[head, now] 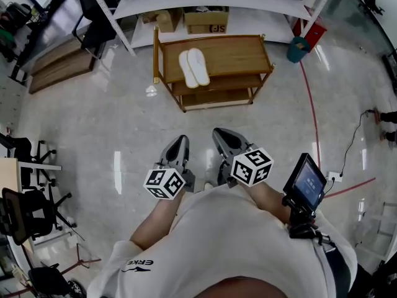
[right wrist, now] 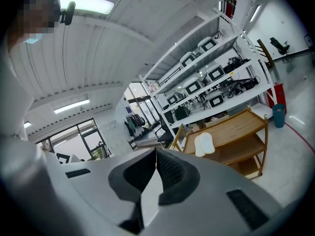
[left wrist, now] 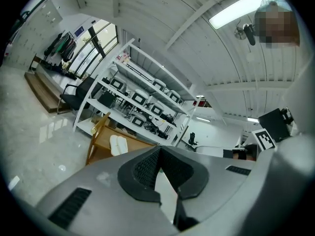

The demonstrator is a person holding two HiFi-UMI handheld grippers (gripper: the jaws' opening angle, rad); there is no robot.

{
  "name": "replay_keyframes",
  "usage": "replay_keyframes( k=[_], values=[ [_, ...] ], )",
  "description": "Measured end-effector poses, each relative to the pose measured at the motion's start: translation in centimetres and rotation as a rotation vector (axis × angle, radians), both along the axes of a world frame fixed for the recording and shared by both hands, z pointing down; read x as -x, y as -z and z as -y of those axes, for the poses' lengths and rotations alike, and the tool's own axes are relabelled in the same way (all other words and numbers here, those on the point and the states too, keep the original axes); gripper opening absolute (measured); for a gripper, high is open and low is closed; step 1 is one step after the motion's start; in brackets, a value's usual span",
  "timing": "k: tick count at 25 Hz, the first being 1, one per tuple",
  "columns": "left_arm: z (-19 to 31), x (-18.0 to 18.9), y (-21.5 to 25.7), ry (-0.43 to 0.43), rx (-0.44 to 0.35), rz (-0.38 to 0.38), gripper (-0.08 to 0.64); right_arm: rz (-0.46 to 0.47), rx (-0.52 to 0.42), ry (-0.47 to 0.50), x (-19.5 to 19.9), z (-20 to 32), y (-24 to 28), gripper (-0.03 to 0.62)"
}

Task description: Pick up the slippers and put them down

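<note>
A pair of white slippers (head: 194, 67) lies side by side on the top shelf of a wooden rack (head: 242, 51) straight ahead across the floor. The same slippers (left wrist: 118, 144) show small in the left gripper view, and the slippers (right wrist: 204, 143) sit right of centre in the right gripper view. My left gripper (head: 181, 143) is held in front of my body, shut and empty, well short of the rack. My right gripper (head: 220, 135) is beside it, also shut with nothing in it. The jaw tips meet in both gripper views.
A white metal shelving unit (head: 211, 5) with cardboard boxes (head: 206, 21) stands behind the rack. Black office chairs (head: 28, 213) are at the left, a teal bin (head: 298, 48) at the right. A red line (head: 313, 123) runs across the glossy floor.
</note>
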State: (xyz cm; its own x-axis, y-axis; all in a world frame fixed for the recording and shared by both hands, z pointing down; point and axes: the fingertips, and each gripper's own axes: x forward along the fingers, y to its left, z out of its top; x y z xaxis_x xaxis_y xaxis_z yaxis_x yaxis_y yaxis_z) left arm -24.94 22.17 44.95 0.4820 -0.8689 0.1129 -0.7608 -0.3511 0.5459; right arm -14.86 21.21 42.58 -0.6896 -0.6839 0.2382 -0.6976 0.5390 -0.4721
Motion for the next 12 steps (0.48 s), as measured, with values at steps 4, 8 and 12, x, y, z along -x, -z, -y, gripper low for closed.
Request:
replay_keyframes(
  k=[4,8,12],
  values=[
    [3.5,-0.7,0.0,0.022,0.004,0.008,0.005,0.012,0.007,0.012,-0.9,3.8,-0.1,0.006],
    [7.2,-2.0,-0.2,0.039,0.014,0.018,0.003,0.023,0.015,0.024,-2.2,7.8,-0.2,0.006],
    [10.6,-3.3,0.0,0.057,0.019,0.036,0.004,0.038,0.024,0.035,-3.6,11.5,0.0,0.006]
  ],
)
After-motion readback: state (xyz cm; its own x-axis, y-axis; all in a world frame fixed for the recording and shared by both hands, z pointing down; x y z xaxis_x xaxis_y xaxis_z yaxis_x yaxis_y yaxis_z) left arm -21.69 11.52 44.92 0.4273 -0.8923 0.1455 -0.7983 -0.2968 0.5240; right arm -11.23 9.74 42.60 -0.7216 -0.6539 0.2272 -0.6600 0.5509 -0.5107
